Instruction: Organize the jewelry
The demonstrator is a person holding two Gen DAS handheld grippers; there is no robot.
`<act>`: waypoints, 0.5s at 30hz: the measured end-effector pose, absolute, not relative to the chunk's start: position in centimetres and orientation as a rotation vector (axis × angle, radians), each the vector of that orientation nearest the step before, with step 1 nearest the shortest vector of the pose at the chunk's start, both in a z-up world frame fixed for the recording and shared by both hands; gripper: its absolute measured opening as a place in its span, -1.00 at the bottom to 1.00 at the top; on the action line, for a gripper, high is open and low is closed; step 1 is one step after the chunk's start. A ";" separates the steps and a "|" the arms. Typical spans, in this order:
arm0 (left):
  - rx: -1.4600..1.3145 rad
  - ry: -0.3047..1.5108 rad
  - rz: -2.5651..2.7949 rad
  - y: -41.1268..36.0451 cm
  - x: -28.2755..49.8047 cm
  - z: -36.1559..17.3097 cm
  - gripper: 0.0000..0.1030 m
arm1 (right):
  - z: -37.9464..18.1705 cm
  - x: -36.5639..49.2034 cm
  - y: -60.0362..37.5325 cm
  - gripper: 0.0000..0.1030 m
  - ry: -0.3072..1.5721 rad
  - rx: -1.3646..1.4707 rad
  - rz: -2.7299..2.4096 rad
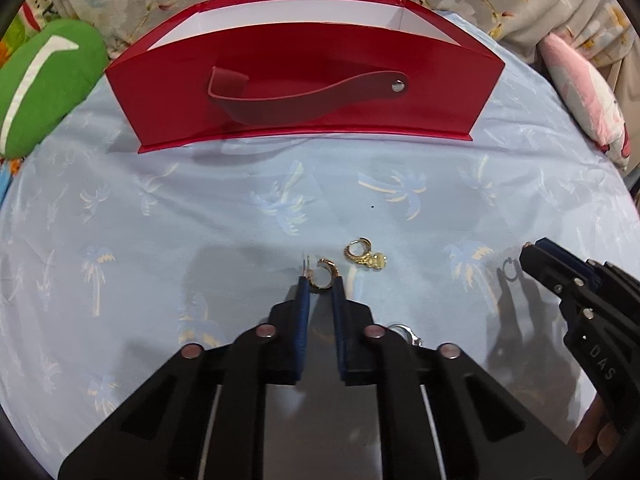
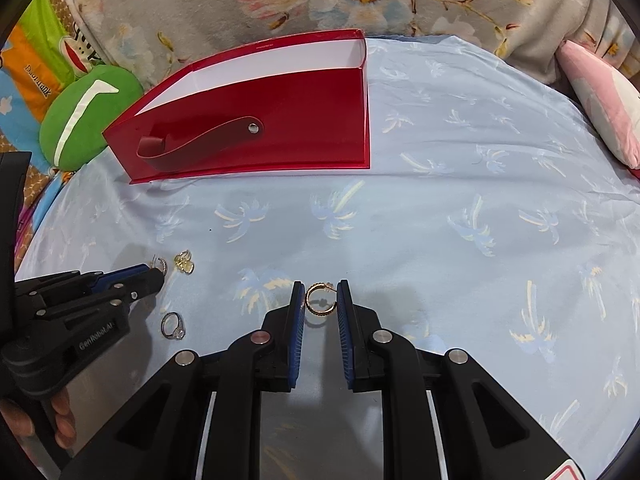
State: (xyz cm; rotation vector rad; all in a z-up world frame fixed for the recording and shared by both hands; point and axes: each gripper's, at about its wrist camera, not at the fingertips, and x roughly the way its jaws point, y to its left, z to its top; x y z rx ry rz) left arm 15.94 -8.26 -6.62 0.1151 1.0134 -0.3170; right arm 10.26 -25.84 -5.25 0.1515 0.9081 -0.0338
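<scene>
The left gripper (image 1: pixel 320 280) jaws pinch a small gold hoop earring (image 1: pixel 325 275) at their tips. The right gripper (image 2: pixel 319 295) jaws, nearly closed, clamp a second beaded gold hoop (image 2: pixel 319 299). A silver stone-set ring (image 2: pixel 173 326) lies on the blue palm-print bedsheet (image 2: pixel 460 220) beside the left jaws.

Pale blue palm-print bedsheet (image 1: pixel 200 208), floral blanket (image 2: pixel 360 0)
</scene>
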 end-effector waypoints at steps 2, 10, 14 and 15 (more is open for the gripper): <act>0.095 1.023 -0.316 -7.3 16.2 -6.6 -1.00 | -5.1 10.2 -25.8 -0.71 0.906 0.152 -0.031; 0.070 1.005 -0.306 -5.1 15.4 -5.5 -1.00 | -4.5 10.1 -25.1 -0.71 0.896 0.149 -0.021; 0.072 1.008 -0.343 -6.2 15.4 -5.5 -0.98 | -4.4 10.2 -24.8 -0.71 0.898 0.149 -0.012; 0.075 1.007 -0.353 -6.6 15.5 -5.5 -0.97 | -4.4 10.2 -24.7 -0.71 0.900 0.148 -0.010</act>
